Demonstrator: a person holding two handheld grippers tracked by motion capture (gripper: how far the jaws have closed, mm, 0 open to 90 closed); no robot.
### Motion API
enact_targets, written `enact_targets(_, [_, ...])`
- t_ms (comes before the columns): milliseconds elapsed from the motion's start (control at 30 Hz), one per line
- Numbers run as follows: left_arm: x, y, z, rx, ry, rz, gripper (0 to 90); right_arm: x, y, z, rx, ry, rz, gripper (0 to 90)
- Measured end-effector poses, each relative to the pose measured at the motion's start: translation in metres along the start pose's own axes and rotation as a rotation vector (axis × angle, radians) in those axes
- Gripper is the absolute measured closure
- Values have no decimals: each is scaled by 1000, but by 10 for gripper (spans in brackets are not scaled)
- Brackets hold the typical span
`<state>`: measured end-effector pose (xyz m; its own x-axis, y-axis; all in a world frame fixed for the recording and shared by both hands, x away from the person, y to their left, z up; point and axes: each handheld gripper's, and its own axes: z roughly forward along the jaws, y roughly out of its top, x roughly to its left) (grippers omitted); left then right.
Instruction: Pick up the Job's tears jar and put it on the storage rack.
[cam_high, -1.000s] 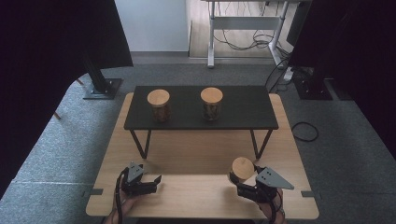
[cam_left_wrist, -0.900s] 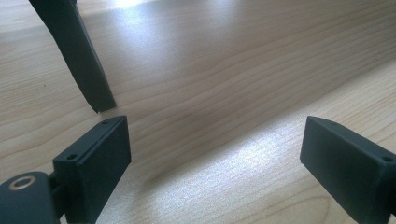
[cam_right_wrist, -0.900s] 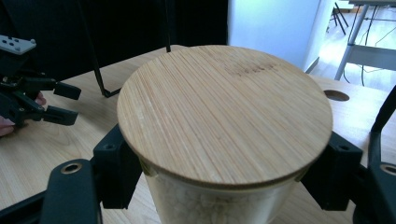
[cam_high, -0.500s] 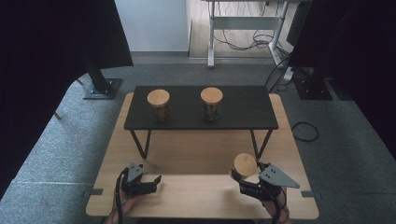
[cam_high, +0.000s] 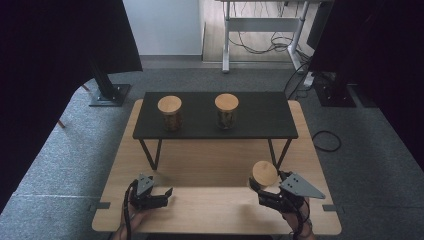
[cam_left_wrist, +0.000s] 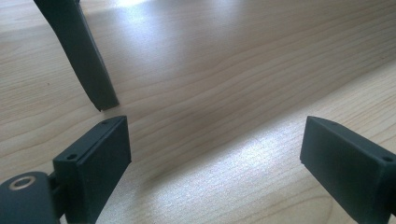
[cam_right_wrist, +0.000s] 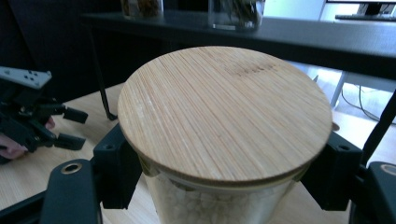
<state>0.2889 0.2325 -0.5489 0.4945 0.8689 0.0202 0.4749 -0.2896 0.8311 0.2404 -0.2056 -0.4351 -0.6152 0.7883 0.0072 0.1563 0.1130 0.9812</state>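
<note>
A light wooden tabletop (cam_high: 200, 165) was seen from above, with a low black shelf (cam_high: 260, 112) standing on thin dark legs across its far half. Two glass jars with round wooden lids were set on that shelf, well apart: the left jar (cam_high: 170, 112) and the right jar (cam_high: 226, 110), both upright.

Near the front edge, the right claw (cam_high: 264, 191) was clenched on a third jar (cam_high: 263, 175), which was held upright at the right side of the tabletop, close to the shelf's right leg. In the right gripper view the jar's wooden lid (cam_right_wrist: 224, 112) was seen from close by, with one black jaw pressed against the glass on each side just beneath it; pale contents could be made out through the glass, but what they were could not be told.

The left claw (cam_high: 161, 196) was held low over the front left of the tabletop, released, with nothing between its jaws. In the left gripper view the jaws were spread wide over bare wood, and a shelf leg (cam_left_wrist: 81, 56) was seen just beyond them.
</note>
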Motion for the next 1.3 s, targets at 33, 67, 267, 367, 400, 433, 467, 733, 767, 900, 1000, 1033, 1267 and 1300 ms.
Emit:
enact_targets(33, [0,0,0,0,0,0,82,0,2,-1,-6,4,1,249])
enact_targets(67, [0,0,0,0,0,0,82,0,4,-1,-12,10,1,249])
enact_targets(267, [0,0,0,0,1,2,82,-1,12,-1,-21,14,2,249])
enact_targets(367, [0,0,0,0,1,1,81,-2,15,-1,-23,16,2,249])
enact_targets(400, [0,0,0,0,1,1,81,-2,16,-1,-24,17,0,249])
enact_targets(433, [0,0,0,0,1,1,81,-2,17,-1,-26,18,-3,249])
enact_targets(467, [0,0,0,0,2,1,81,-2,18,-1,-27,19,-4,249])
enact_targets(733, [0,0,0,0,2,2,81,-2,25,2,-32,35,4,249])
enact_targets(767, [0,0,0,0,2,2,81,-2,26,2,-33,34,4,249])
enact_targets(900, [0,0,0,-2,3,-1,81,-3,31,1,-41,31,2,249])
enact_targets(1000, [0,0,0,-2,4,0,80,-3,33,0,-48,29,-1,249])
enact_targets(1033, [-1,0,0,-2,4,0,80,-3,34,0,-50,29,-3,249])
enact_targets(1267, [0,0,0,-1,5,1,80,-3,40,-1,-57,40,-18,249])
enact_targets(1300, [0,0,0,-1,5,1,80,-3,40,-1,-57,40,-18,249])
